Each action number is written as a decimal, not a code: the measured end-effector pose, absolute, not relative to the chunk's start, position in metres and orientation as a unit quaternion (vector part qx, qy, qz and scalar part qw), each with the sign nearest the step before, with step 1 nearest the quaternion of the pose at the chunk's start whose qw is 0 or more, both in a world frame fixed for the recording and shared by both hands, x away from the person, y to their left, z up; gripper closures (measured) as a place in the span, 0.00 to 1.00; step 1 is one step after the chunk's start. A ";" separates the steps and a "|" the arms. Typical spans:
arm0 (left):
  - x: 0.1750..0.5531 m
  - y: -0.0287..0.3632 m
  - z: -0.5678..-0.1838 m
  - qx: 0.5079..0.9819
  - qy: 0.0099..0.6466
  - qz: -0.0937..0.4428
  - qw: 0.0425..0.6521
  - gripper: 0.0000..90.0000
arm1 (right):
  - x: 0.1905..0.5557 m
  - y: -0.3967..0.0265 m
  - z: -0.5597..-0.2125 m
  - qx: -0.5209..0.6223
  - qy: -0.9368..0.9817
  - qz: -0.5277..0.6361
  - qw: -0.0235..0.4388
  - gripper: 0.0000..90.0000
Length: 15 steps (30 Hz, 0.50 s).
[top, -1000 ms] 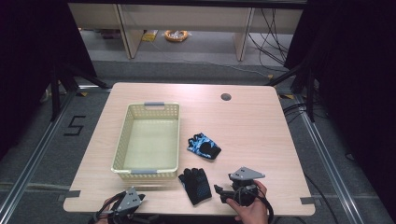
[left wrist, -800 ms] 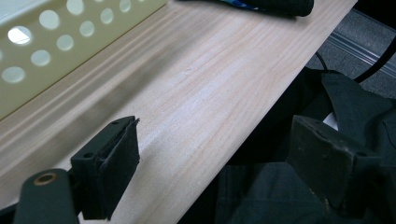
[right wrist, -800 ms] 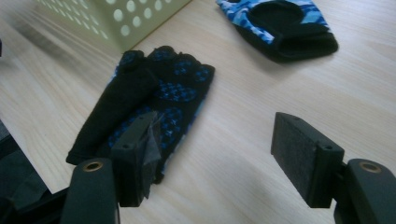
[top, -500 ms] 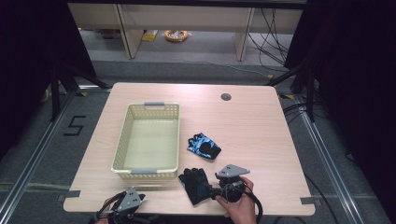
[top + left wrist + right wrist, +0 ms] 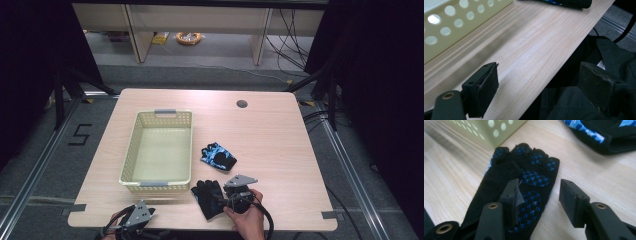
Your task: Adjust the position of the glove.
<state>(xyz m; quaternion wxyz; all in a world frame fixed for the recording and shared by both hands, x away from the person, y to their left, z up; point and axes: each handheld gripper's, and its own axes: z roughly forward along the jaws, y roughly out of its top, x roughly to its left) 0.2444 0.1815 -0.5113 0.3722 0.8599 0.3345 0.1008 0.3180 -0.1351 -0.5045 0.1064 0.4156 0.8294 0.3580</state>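
Right now your right gripper sits over the black glove, jaws just closing, edge between them, not yet clamped. Glove lies flat on the wood surface beside the perforated cream basket, fingertips toward it, blue star-grip palm up. Left gripper stands released at the near edge.

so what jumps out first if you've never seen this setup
The right claw draws the eye first, at the table's near edge: its jaws straddle one side of a black glove and have just been closing, not yet pinching it. Next comes a second, blue-patterned glove lying mid-table beside the empty cream basket. The left claw hangs open at the near edge.
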 end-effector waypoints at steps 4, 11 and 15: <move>0.244 0.181 -0.511 0.862 0.326 0.101 0.375 0.18 | 0.318 -0.132 -0.509 0.413 0.831 0.359 0.097 0.71; 0.244 0.181 -0.511 0.862 0.326 0.102 0.374 0.18 | 0.320 -0.135 -0.513 0.390 0.835 0.380 0.085 0.89; 0.244 0.181 -0.511 0.862 0.326 0.100 0.375 0.18 | 0.322 -0.138 -0.510 0.377 0.837 0.392 0.068 0.95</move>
